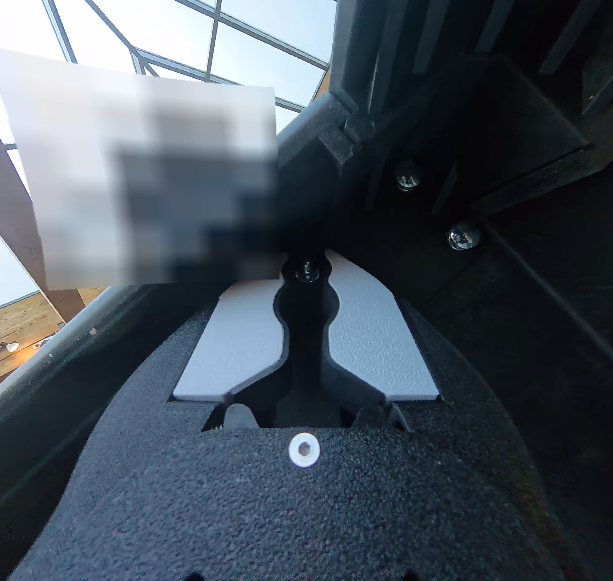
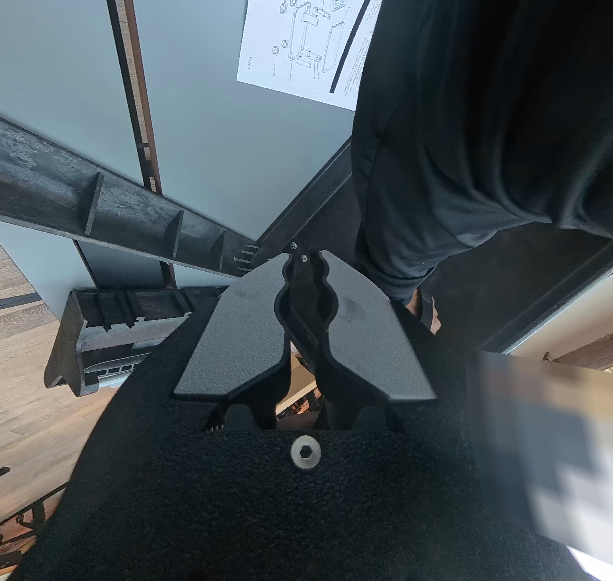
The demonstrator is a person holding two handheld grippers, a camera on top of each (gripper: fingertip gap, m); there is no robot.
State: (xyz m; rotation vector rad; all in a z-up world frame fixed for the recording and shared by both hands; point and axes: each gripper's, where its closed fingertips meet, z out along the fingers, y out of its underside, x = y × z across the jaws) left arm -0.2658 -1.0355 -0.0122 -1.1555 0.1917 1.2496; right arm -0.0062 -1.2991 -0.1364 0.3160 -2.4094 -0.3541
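In the left wrist view, my left gripper [image 1: 306,268] has pale grey fingers [image 1: 368,329] closed in on a shiny round screw head [image 1: 306,270] that sits between the tips. The screw belongs to a black ribbed plastic frame [image 1: 464,117] that fills the right side, very close. In the right wrist view, my right gripper [image 2: 303,258] has dark grey fingers [image 2: 238,326] shut on a thin black bracket [image 2: 300,286] with two small screws [image 2: 302,258] at the tips. The bracket joins a long black ribbed beam [image 2: 126,213] to another black bar [image 2: 311,193].
Two more screws [image 1: 462,235] sit in the frame. A glass roof with grey bars [image 1: 212,34] is overhead. A printed diagram sheet [image 2: 298,34] lies on a grey surface. A person's dark trouser leg [image 2: 464,134] and sandalled foot [image 2: 426,313] are close on the right. A black ribbed part [image 2: 109,329] rests over wood flooring [image 2: 30,399].
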